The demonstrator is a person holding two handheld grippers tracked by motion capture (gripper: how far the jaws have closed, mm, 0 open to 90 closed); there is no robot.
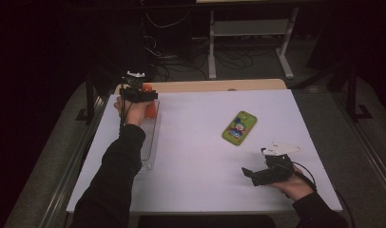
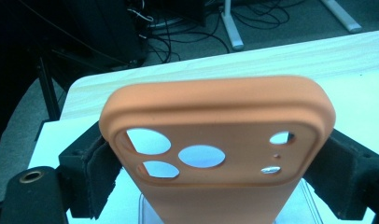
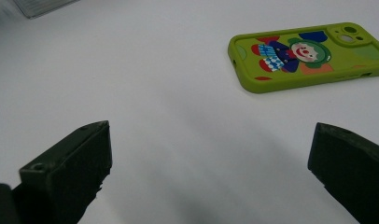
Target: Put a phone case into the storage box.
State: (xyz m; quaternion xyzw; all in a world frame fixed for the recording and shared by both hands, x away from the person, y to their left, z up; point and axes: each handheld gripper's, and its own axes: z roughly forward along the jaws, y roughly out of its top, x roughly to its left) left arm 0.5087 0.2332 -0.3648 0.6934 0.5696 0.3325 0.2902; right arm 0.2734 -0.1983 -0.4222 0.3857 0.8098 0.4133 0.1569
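An orange phone case (image 2: pixel 215 107) with round camera holes stands between the jaws of my left gripper (image 2: pixel 218 142), and both pads press on its sides. In the high view that left gripper (image 1: pixel 136 93) is at the table's far left, with the orange phone case (image 1: pixel 150 109) hanging over the far end of a clear tray (image 1: pixel 149 142). A green phone case (image 1: pixel 239 127) with a cartoon clown lies flat right of centre. My right gripper (image 1: pixel 252 175) rests low near the front right, jaws wide apart with nothing between them. The green phone case (image 3: pixel 309 56) lies ahead of it.
A white mat (image 1: pixel 200 156) covers the wooden table (image 1: pixel 219 85). The clear tray's rim (image 2: pixel 311 200) shows beneath the orange case. Beyond the table's far edge are cables and desk legs (image 1: pixel 212 52) on a dark floor.
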